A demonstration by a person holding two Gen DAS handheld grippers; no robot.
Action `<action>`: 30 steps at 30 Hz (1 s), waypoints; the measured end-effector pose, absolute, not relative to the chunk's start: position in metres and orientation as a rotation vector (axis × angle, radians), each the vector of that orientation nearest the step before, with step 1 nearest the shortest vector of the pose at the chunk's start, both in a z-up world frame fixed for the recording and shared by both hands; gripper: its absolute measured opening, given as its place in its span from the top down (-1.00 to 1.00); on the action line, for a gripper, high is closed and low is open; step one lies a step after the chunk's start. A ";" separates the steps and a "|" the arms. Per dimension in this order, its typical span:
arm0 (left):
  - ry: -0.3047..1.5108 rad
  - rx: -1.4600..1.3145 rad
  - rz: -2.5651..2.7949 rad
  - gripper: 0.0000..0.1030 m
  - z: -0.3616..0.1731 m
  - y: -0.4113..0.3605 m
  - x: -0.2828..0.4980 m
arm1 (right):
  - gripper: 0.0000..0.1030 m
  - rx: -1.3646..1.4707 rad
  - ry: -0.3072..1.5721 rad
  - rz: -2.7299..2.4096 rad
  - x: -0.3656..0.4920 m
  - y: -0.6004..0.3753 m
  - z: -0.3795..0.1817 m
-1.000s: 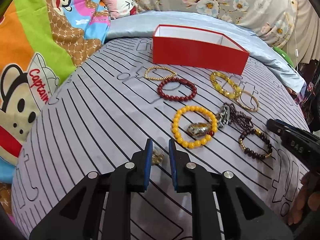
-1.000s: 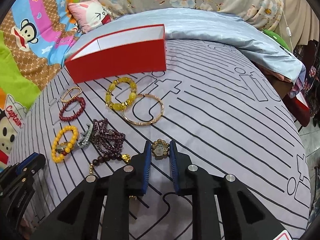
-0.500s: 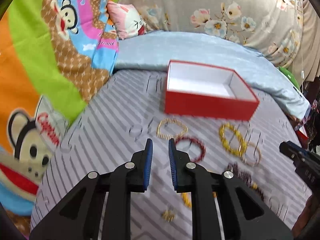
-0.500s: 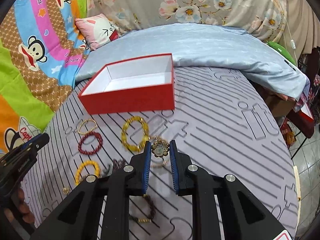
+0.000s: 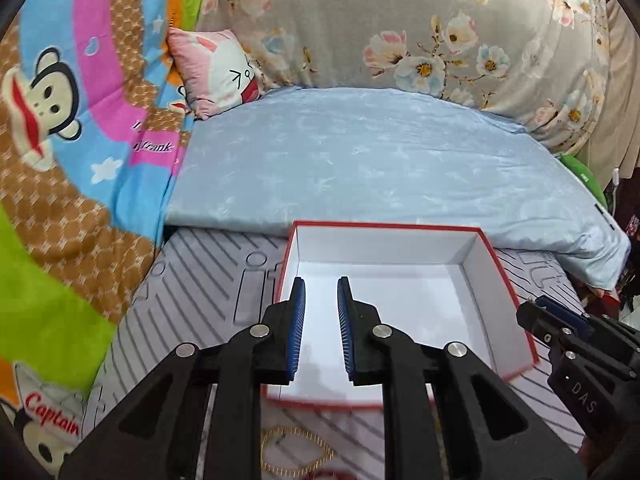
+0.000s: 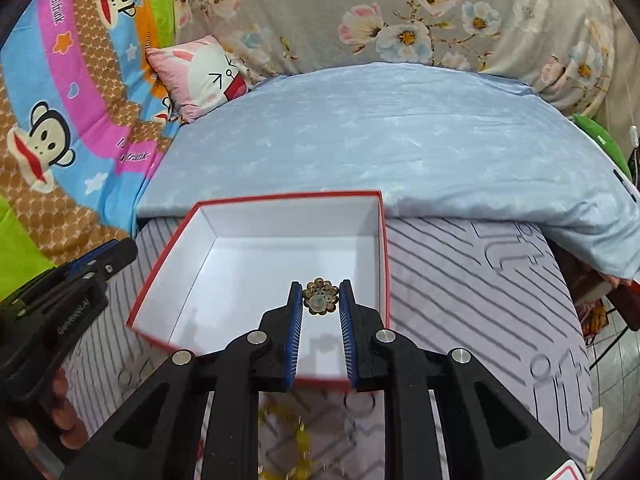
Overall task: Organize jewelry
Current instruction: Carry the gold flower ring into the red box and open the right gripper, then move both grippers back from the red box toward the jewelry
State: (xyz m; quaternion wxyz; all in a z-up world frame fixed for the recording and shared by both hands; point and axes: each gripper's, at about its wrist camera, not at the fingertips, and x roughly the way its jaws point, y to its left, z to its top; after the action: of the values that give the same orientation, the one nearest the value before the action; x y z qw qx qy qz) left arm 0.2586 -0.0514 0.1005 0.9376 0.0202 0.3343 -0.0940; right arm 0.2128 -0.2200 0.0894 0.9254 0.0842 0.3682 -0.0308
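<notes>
Right gripper (image 6: 319,300) is pinching a flower brooch (image 6: 320,296) over the red box (image 6: 256,240), near its front-right corner. Left gripper (image 5: 321,300) is hovering w/ fingers apart, holding nothing, over the box's front-left corner.

- A grey sheet (image 5: 192,300) with dark line patterns covers the near surface.
- Beyond it lies a pale blue quilt (image 5: 360,160), its right edge drooping over the side.
- A floral grey cloth (image 6: 400,8) hangs as the backdrop behind the quilt.
- On the left spreads a bright cartoon monkey blanket (image 5: 72,128) in pink, blue, green and brown.
- A pink rabbit pillow (image 6: 200,76) leans where the blanket meets the backdrop.
- At far right, a beige curtain (image 5: 618,92) hangs above something green (image 6: 600,140).
- A tiled floor (image 6: 612,360) shows at lower right.
- The light is even and soft.
</notes>
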 end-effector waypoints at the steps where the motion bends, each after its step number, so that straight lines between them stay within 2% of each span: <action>1: 0.685 0.050 -0.195 0.68 0.097 -0.058 0.270 | 0.66 0.173 0.758 -0.063 0.223 -0.222 0.088; 8: 0.713 0.071 -0.204 0.69 0.076 -0.084 0.321 | 0.66 0.164 0.783 -0.068 0.272 -0.228 0.071; 23: 0.741 0.081 -0.218 0.69 0.055 -0.097 0.343 | 0.65 0.153 0.820 -0.089 0.300 -0.233 0.053; 25: 0.740 0.082 -0.217 0.68 0.054 -0.097 0.344 | 0.51 0.140 0.810 -0.100 0.300 -0.232 0.054; 27: 0.732 0.082 -0.212 0.68 0.054 -0.097 0.343 | 0.19 0.131 0.798 -0.116 0.298 -0.233 0.056; 28: 0.726 0.080 -0.212 0.68 0.056 -0.097 0.344 | 0.17 0.132 0.786 -0.119 0.297 -0.233 0.058; 30: 0.717 0.084 -0.204 0.56 0.057 -0.098 0.343 | 0.15 0.129 0.778 -0.116 0.294 -0.232 0.062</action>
State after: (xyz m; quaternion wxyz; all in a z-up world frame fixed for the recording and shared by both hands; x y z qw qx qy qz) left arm 0.3429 -0.0975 0.0574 0.9306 0.0412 0.3500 -0.0994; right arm 0.2944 -0.2323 0.0617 0.9216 0.0628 0.3789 -0.0564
